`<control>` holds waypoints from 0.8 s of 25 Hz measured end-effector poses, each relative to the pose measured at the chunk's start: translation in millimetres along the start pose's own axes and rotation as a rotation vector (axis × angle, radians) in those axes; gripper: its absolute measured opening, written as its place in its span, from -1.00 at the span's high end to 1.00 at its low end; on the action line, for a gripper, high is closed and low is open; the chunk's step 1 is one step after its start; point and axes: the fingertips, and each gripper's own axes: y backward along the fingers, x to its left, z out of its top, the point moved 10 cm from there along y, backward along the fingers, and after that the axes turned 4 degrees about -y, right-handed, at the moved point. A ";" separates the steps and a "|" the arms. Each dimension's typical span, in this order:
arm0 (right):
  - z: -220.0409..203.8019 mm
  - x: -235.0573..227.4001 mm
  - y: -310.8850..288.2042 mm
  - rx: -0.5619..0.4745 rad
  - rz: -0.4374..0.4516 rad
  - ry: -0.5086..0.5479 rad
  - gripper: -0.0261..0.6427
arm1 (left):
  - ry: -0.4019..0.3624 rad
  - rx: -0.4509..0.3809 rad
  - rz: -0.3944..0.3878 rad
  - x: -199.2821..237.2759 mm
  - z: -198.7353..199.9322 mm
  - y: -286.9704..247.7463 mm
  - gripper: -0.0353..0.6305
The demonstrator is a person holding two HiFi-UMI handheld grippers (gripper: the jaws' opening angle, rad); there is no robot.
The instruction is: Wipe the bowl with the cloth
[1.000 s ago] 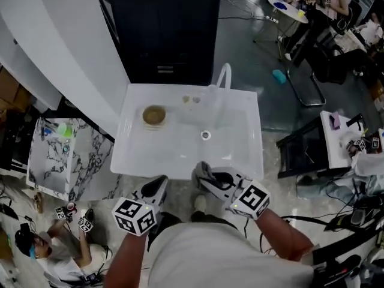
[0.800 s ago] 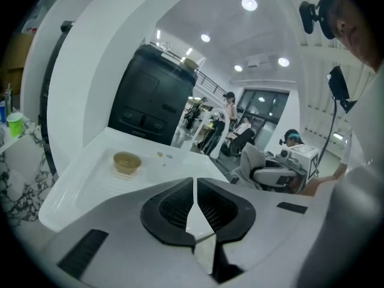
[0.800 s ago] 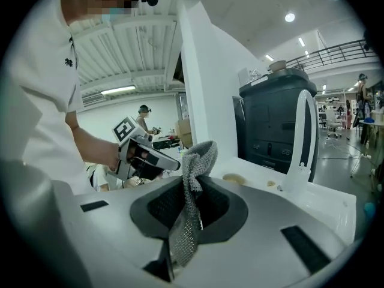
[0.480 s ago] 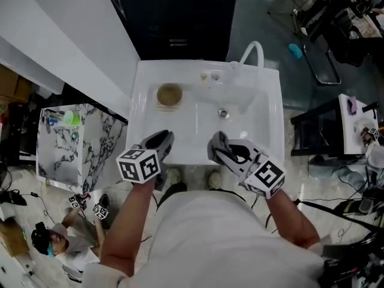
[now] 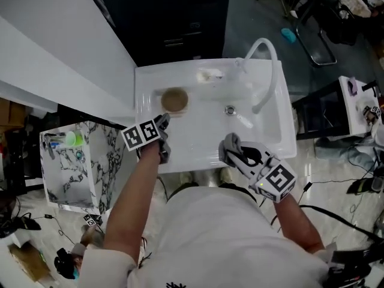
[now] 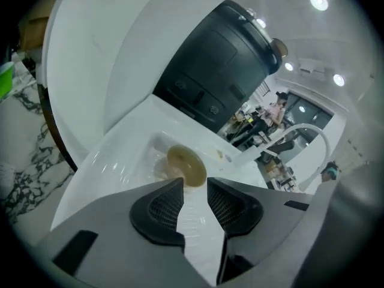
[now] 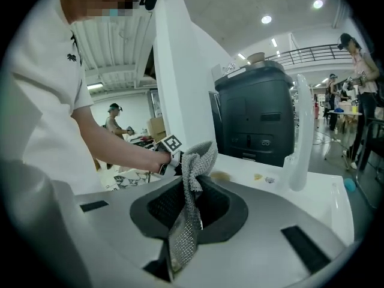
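Left gripper (image 5: 164, 120) reached over the sink (image 5: 198, 164) from its front-left edge, tilted downward. Its jaws had just been opening and stood apart, with nothing between the pads (image 6: 163, 207) but bare white basin. The brownish bowl (image 5: 174, 99) sat in the left part of the sink, toward the back edge. In the left gripper view the bowl (image 6: 186, 165) lay just beyond the tips of the left gripper (image 6: 195, 188), not touched by them.

The right gripper (image 5: 231, 150) hung at the sink's front edge, right of the middle and well apart from the bowl. It was clenched on the grey cloth (image 5: 230, 144). In the right gripper view the right gripper (image 7: 192, 192) pinched the knitted cloth (image 7: 195, 161) between its pads, one end sticking up above the jaws and the other trailing down between them.

A white faucet (image 5: 267, 71) arched from the back-right corner of the sink, and the drain (image 5: 230, 110) sat right of the middle of the basin. A dark cabinet (image 5: 180, 17) stood behind the sink's back edge.
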 end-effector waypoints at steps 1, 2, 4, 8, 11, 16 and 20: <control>-0.4 0.5 -0.1 -0.001 -0.020 -0.009 0.78 | 0.012 0.010 0.001 6.2 4.3 -8.1 0.53; -0.9 1.3 0.4 0.000 -0.041 -0.020 0.78 | 0.021 0.018 0.005 11.8 8.1 -16.0 0.50; -2.9 2.7 2.5 0.004 -0.079 -0.042 0.78 | 0.038 0.034 0.028 21.7 12.6 -30.0 0.44; -7.1 4.4 7.0 -0.002 -0.136 -0.073 0.78 | 0.069 0.065 0.099 39.3 16.4 -49.7 0.38; -10.4 5.5 12.5 -0.001 -0.173 -0.088 0.78 | 0.113 0.084 0.090 43.1 14.2 -63.7 0.37; -11.0 4.7 16.0 0.001 -0.197 -0.096 0.78 | 0.142 0.120 0.126 49.6 12.3 -79.8 0.36; -8.6 0.7 18.0 0.007 -0.198 -0.095 0.78 | 0.145 0.184 0.165 51.0 8.7 -87.5 0.50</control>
